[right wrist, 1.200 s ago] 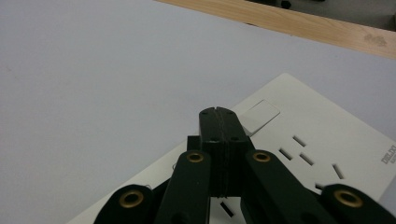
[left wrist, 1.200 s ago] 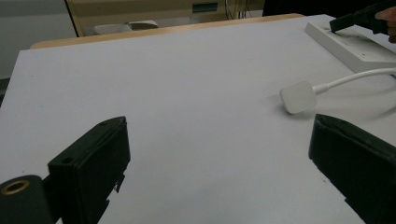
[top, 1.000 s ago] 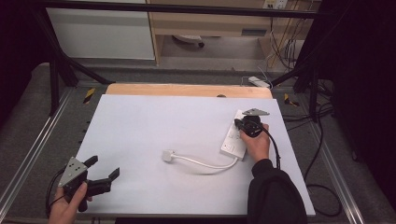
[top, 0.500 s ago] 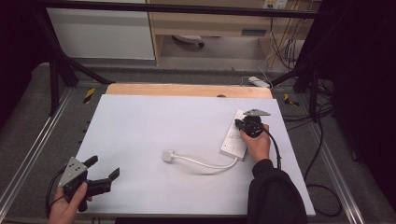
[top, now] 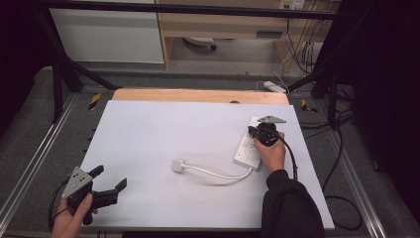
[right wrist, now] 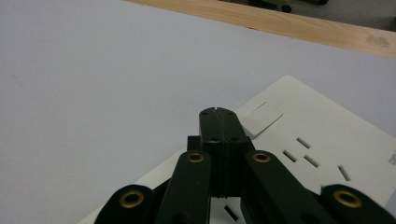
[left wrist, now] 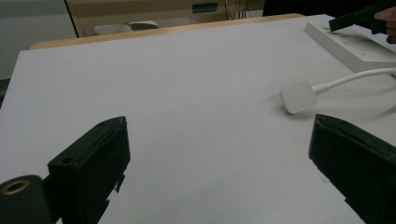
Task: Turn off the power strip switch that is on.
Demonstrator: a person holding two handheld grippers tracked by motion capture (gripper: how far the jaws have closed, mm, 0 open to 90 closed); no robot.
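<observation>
At the near left corner of the white table (top: 198, 129), the left gripper (top: 106, 184) sits in the person's left hand (top: 69, 220) with its fingers (left wrist: 91, 161) spread wide and nothing between them. In the left gripper view the bare table top lies between the two black fingers, and the white plug (left wrist: 299, 96) lies beyond them, closer to the right-hand one and apart from both.

Toward the middle of the table, the plug (top: 178, 165) lies flat, and its white cable (top: 218, 173) curves rightward to the near end of the white power strip (top: 246, 148). The power strip lies on the right part of the table, running away from the person.

Over the far half of the strip, the right gripper (top: 253, 131), held in the right hand (top: 272, 153), has its fingers (right wrist: 218, 135) pressed together, holding nothing. In the right gripper view their joined tips lie over the strip's top face, just beside its white rocker switch (right wrist: 264, 119), with socket slots (right wrist: 303, 156) to the right; whether the tips touch the strip cannot be told.
</observation>
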